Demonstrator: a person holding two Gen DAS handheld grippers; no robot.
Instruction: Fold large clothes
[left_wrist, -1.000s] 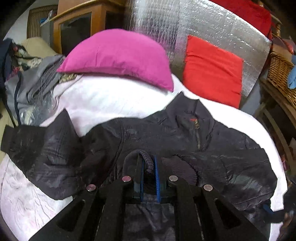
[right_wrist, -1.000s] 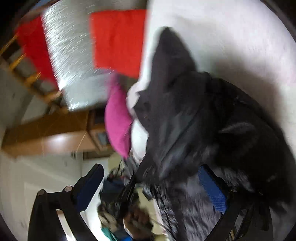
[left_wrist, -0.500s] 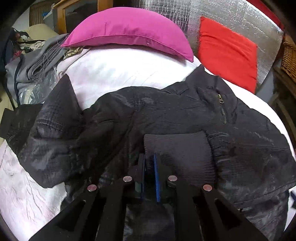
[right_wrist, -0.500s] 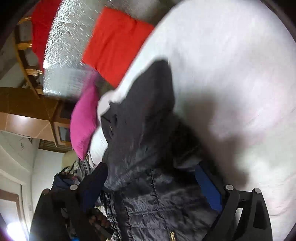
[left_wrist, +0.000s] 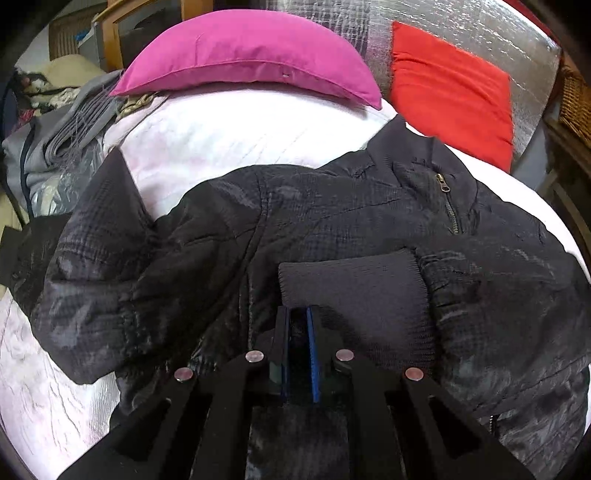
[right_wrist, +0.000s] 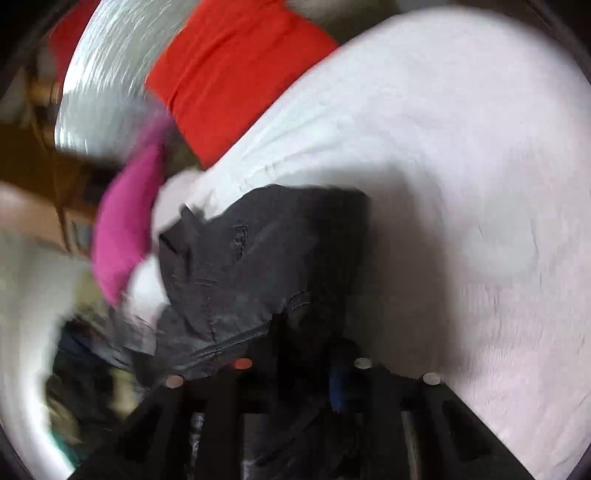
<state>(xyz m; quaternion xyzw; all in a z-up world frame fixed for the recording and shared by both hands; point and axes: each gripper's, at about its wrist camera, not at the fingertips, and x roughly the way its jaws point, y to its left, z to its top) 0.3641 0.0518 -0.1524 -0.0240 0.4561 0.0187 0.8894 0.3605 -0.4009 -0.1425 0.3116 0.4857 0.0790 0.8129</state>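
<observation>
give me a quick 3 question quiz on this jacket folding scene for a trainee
1. True or false: the pink pillow lies on top of the black jacket.
2. What is the left gripper shut on?
 A. the ribbed cuff
 B. the red cushion
 C. the zip
3. Fill in: the jacket is spread on a ____ bed cover.

Key:
1. False; the pillow sits behind the jacket, apart from it.
2. A
3. white
</observation>
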